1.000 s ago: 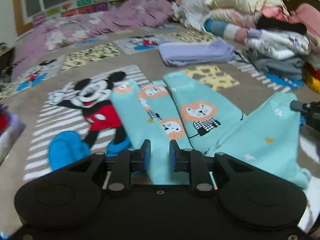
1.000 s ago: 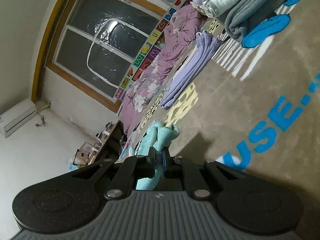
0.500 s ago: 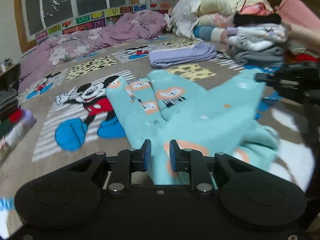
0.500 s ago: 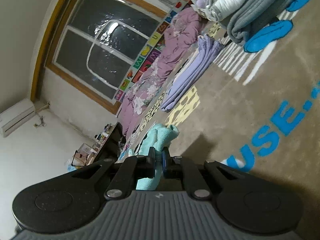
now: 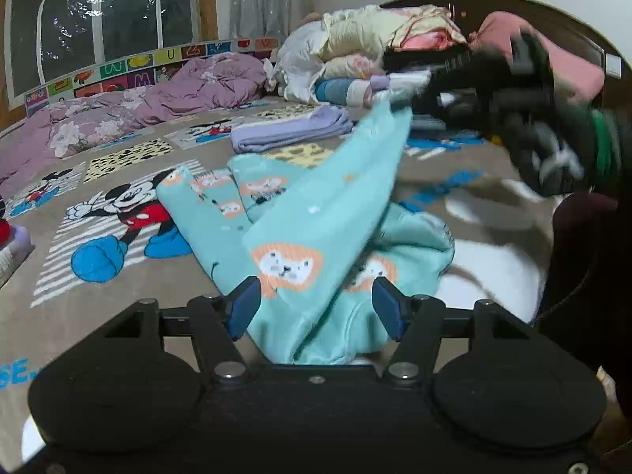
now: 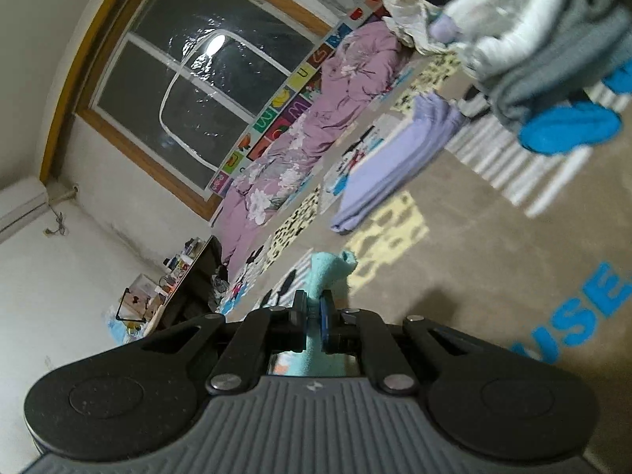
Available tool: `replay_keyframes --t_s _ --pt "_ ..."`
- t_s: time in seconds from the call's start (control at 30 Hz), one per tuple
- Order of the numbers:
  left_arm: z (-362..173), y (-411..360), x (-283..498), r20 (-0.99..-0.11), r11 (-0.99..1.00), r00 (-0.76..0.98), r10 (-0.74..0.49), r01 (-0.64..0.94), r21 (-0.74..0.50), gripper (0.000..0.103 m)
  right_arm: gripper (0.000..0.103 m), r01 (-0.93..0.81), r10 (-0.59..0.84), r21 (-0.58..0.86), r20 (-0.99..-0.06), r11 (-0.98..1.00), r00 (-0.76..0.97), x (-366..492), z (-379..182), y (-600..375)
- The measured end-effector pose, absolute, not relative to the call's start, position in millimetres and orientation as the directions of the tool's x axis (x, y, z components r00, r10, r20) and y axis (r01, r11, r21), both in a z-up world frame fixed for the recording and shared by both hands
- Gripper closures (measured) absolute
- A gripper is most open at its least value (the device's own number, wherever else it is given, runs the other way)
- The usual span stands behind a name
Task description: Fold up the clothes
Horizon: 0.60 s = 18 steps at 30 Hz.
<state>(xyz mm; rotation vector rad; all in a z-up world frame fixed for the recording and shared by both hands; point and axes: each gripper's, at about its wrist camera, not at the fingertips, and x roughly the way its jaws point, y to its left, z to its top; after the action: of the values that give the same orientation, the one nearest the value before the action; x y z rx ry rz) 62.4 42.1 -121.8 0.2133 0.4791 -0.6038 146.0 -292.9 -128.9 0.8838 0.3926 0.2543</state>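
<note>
A teal child's garment with orange lion prints [image 5: 316, 217] lies on the cartoon-print bed cover [image 5: 118, 288]. My left gripper [image 5: 318, 304] is open, its blue pads either side of the garment's near bunched edge. My right gripper [image 6: 312, 312] is shut on a corner of the teal garment [image 6: 330, 272] and holds it lifted. In the left wrist view the right gripper shows blurred at the upper right [image 5: 533, 110], pulling the corner up and across over the rest of the garment.
A folded lavender garment [image 5: 292, 130] lies beyond the teal one. A tall pile of folded clothes and bedding [image 5: 395, 59] stands at the back right. A crumpled purple floral quilt [image 5: 130, 110] lies along the window side. Folded items [image 5: 8, 245] sit at the left edge.
My left gripper has opened and let the garment's edge go. My right gripper has lifted its corner higher and carried it over toward the left, folding the garment.
</note>
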Motion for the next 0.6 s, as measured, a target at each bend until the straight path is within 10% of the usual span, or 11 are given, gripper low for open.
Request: replay_keyframes --t_s 0.6 --pt "-147.3 71.8 92.4 -0.501 0.787 0.612 -0.612 0.532 -0.312 0.071 0.095 -0.119 0.388 0.614 -0.325 0.78 0.863 236.0 -37.1 -186.7"
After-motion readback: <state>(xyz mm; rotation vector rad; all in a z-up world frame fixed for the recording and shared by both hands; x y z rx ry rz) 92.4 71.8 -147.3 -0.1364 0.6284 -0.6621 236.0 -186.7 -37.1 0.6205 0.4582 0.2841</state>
